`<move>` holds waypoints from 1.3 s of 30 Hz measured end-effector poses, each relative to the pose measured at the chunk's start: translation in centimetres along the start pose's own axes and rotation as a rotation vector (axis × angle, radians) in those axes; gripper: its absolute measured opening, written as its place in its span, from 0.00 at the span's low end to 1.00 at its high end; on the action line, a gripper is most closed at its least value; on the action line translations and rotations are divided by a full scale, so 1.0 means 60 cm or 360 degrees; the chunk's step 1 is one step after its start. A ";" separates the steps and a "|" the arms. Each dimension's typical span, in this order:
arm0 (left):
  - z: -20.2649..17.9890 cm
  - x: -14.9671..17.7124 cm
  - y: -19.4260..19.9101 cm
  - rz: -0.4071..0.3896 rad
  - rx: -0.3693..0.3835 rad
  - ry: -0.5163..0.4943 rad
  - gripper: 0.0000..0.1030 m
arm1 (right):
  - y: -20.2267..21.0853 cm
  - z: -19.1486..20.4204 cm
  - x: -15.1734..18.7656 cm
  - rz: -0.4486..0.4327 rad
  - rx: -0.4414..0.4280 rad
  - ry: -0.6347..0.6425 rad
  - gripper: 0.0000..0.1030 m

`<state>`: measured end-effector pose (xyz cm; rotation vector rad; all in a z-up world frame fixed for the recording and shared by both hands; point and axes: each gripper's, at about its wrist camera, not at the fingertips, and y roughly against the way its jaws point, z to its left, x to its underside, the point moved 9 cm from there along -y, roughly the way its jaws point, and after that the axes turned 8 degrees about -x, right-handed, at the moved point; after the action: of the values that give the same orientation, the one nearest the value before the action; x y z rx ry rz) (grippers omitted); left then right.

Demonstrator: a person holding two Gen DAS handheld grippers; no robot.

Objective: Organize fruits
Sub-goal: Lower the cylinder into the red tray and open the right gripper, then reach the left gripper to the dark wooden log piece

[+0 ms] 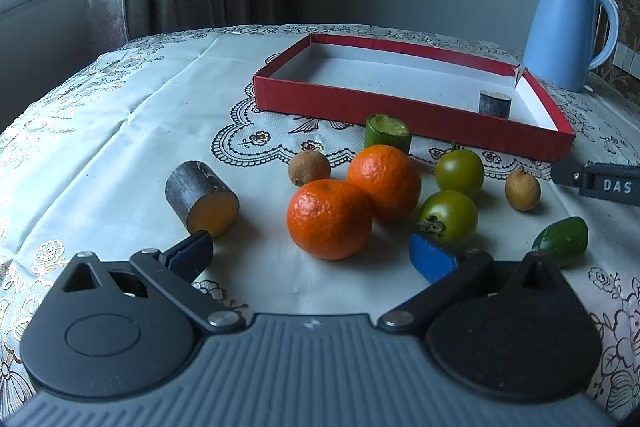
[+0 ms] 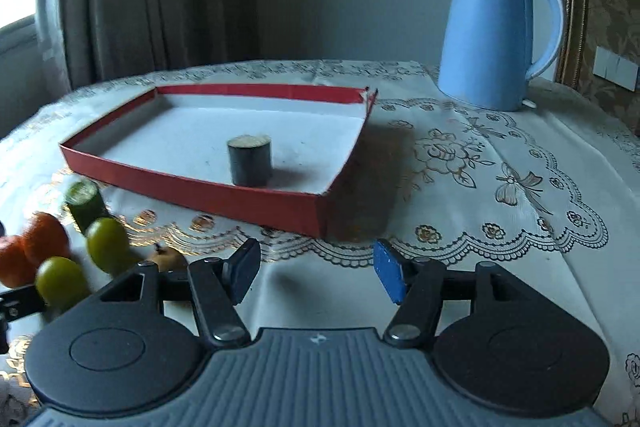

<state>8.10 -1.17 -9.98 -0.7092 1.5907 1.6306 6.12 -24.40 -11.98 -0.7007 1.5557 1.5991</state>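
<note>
Tray (image 2: 192, 193) mostly bare, one dark stub (image 2: 249, 161) near its right wall; fruit cluster (image 1: 360, 195) crowds cloth before tray; kettle (image 2: 490, 39) beyond tray's right corner.

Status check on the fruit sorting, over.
Left gripper open, right gripper open, both empty. One dark cylinder in red tray; oranges outside. Nothing blocking.

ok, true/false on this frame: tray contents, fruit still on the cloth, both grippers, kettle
1. The red tray holds one dark cut cylinder, upright. True.
2. Both oranges are in the tray. False: the two oranges sit on the tablecloth in front of it.
3. The right gripper grips a green fruit. False: it is open, nothing between the pads.
4. The left gripper is open, nearest orange just ahead. True.
5. The blue kettle lies on its side. False: it stands upright beyond the tray.
</note>
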 end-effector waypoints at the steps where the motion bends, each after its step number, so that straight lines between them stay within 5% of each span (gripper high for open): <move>1: -0.001 0.000 0.001 0.0000 -0.0002 -0.0003 1.00 | -0.004 -0.003 0.002 0.0011 0.0001 -0.0004 0.60; 9: 0.016 0.006 0.015 0.0002 0.0008 -0.0012 1.00 | -0.012 -0.003 0.006 0.0037 -0.0038 -0.0007 0.78; 20: 0.131 -0.022 0.018 -0.0056 -0.0344 0.0190 1.00 | -0.014 -0.002 0.005 0.0030 -0.0055 -0.0017 0.79; 24: 0.141 -0.036 0.003 -0.0075 -0.0389 0.0197 1.00 | -0.015 0.000 0.005 0.0032 -0.0049 -0.0009 0.79; 31: 0.129 -0.046 -0.022 -0.0078 -0.0352 0.0100 1.00 | -0.015 0.000 0.006 0.0033 -0.0045 0.0000 0.80; 39: 0.142 -0.034 -0.054 0.0061 -0.0282 0.0201 0.93 | -0.016 0.000 0.007 0.0034 -0.0043 0.0003 0.80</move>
<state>12.82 6.90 -9.56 -0.8946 1.5686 1.8015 6.68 -24.42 -12.85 -0.7024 1.5502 1.6386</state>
